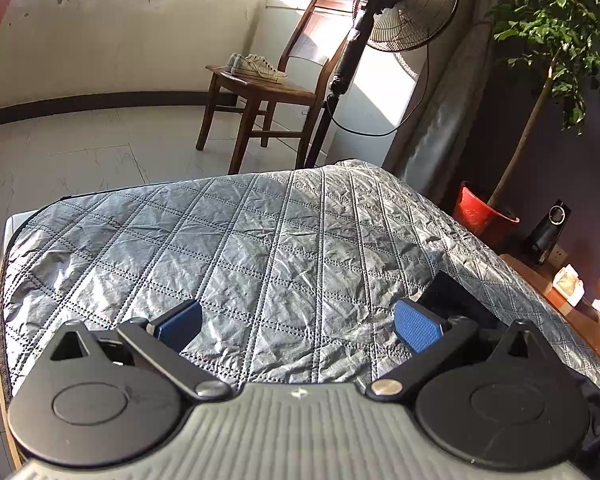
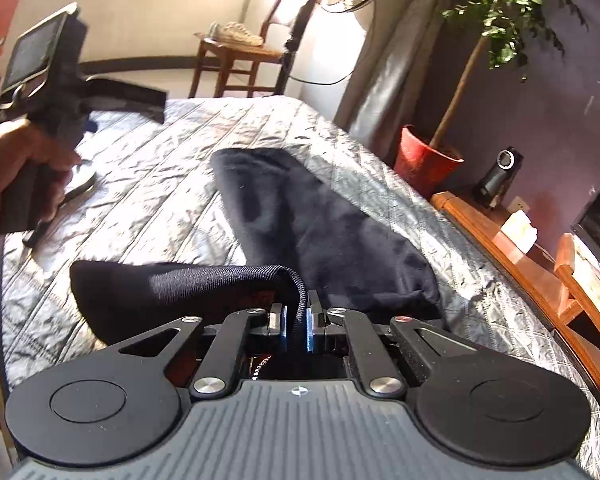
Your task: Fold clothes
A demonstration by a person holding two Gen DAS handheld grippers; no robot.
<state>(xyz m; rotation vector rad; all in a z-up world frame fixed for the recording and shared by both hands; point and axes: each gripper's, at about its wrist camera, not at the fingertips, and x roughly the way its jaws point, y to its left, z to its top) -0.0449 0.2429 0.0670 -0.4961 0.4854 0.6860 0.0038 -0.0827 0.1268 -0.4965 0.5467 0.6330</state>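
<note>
Quilted bed [image 1: 260,240] lies open ahead (dark garment [image 2: 320,216] rightward).

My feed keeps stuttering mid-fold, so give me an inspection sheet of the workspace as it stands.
Surface: grey quilted bed cover, wrinkled.
Job's things: dark garment spread on the cover.
Clutter: nothing seen on the cover.
Grippers: left gripper open, empty; right gripper shut on the garment's ribbed edge.
Cables: fan cord looping off the bed.
Surroundings: wooden chair with shoes, standing fan, potted plant.
</note>
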